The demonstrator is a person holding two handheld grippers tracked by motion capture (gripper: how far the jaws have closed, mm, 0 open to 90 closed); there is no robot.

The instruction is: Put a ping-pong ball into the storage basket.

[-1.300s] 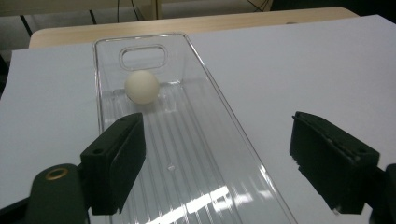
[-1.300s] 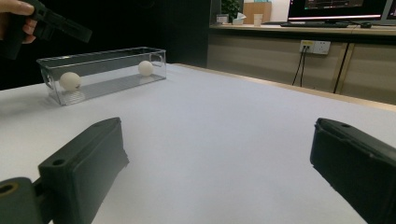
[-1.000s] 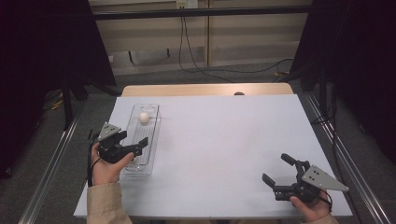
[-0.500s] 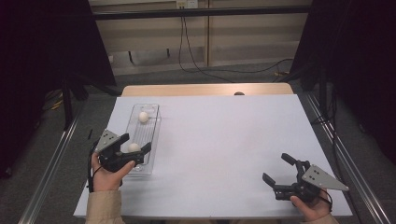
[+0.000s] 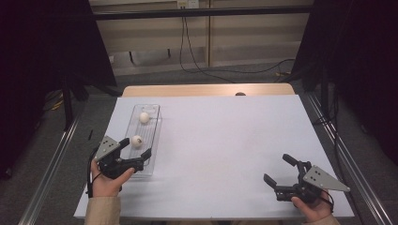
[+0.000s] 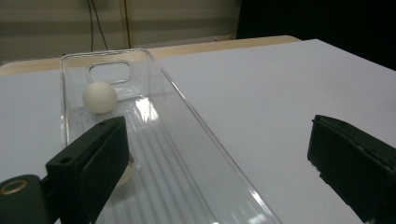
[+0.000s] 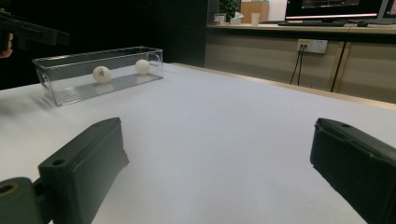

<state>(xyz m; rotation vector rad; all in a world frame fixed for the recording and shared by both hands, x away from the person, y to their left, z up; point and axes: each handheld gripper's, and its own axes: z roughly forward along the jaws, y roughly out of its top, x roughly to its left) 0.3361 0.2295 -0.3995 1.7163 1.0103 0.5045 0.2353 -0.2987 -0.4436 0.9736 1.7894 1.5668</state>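
The left gripper (image 5: pixel 136 147) is held in the person's left hand (image 5: pixel 109 180) at the near left part of the high view. Its two black jaws stand wide apart and point forward and a little to the right, with nothing between them. The grey three-cornered plate on top of it tilts to the left. A beige sleeve covers the left forearm, which comes in from the bottom edge. The right gripper (image 5: pixel 279 169) is held in the right hand (image 5: pixel 312 206) at the near right part. Its jaws also stand wide apart and empty, and they point to the left and slightly forward. Its grey plate points to the right.
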